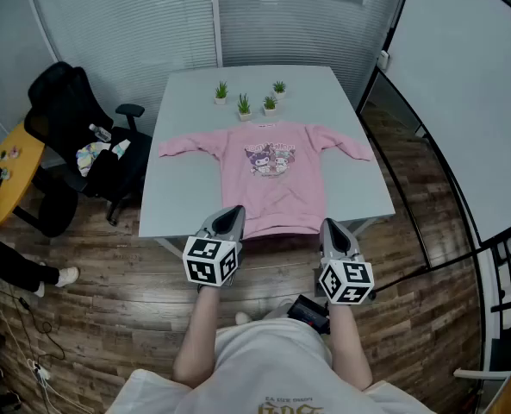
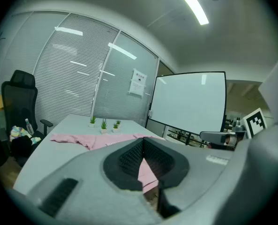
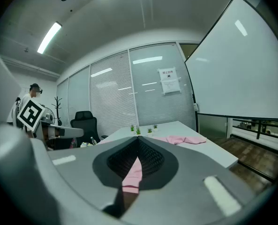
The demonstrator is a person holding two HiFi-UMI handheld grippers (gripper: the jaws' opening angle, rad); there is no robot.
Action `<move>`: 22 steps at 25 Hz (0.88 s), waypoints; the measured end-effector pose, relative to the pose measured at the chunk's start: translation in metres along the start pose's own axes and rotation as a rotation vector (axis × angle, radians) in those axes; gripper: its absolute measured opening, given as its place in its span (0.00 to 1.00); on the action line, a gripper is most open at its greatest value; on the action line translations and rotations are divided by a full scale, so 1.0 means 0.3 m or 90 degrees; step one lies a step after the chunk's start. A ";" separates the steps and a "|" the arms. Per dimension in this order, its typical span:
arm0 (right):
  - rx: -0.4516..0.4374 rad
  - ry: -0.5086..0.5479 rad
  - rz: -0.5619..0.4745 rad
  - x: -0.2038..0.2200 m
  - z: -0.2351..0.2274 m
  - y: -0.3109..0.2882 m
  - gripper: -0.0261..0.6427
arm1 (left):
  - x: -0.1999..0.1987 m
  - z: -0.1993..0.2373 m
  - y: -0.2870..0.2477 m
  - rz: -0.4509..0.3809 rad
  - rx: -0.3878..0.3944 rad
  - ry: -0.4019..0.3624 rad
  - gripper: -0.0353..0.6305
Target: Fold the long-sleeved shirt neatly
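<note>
A pink long-sleeved shirt (image 1: 272, 179) with a cartoon print lies flat and face up on the pale table (image 1: 186, 192), both sleeves spread sideways and its hem toward me. My left gripper (image 1: 234, 213) hangs shut at the hem's left corner, at the table's near edge. My right gripper (image 1: 330, 224) is shut just beyond the hem's right corner. Neither holds anything. In the left gripper view the shirt (image 2: 94, 140) lies ahead of the closed left gripper (image 2: 143, 146). In the right gripper view a sleeve (image 3: 184, 139) shows beyond the closed right gripper (image 3: 138, 146).
Several small potted plants (image 1: 245, 105) stand at the table's far side behind the collar. A black office chair (image 1: 70, 123) with clutter and a yellow table (image 1: 5, 175) are left. A large white board (image 1: 470, 93) leans at right. A person's legs (image 1: 18, 270) show far left.
</note>
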State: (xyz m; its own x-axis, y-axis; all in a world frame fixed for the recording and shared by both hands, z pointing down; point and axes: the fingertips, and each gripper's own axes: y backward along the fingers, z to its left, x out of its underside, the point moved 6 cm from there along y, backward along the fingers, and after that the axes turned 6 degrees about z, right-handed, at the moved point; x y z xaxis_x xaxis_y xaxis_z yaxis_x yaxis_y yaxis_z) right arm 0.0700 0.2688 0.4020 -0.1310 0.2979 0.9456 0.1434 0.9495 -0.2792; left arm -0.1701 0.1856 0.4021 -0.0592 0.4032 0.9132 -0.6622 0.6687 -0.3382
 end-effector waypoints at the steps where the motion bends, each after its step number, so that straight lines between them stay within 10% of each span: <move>1: 0.001 -0.001 -0.001 0.000 -0.001 0.000 0.06 | 0.000 -0.001 -0.002 0.000 0.001 0.000 0.06; 17: -0.031 -0.051 -0.049 -0.025 -0.017 0.034 0.07 | -0.038 -0.016 0.002 -0.059 0.020 0.016 0.07; 20: -0.072 -0.089 -0.046 -0.047 -0.023 0.028 0.37 | -0.055 -0.023 -0.022 -0.085 0.107 0.114 0.55; 22: -0.069 -0.095 -0.050 -0.062 -0.028 0.037 0.41 | -0.054 -0.041 -0.041 -0.055 0.129 0.099 0.59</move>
State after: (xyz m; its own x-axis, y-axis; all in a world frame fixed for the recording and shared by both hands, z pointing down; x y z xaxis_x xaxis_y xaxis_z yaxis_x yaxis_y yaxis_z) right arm 0.0823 0.2729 0.3827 -0.2888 0.2430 0.9260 0.2303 0.9565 -0.1792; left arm -0.1518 0.1787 0.3888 0.1090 0.4523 0.8852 -0.7972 0.5718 -0.1940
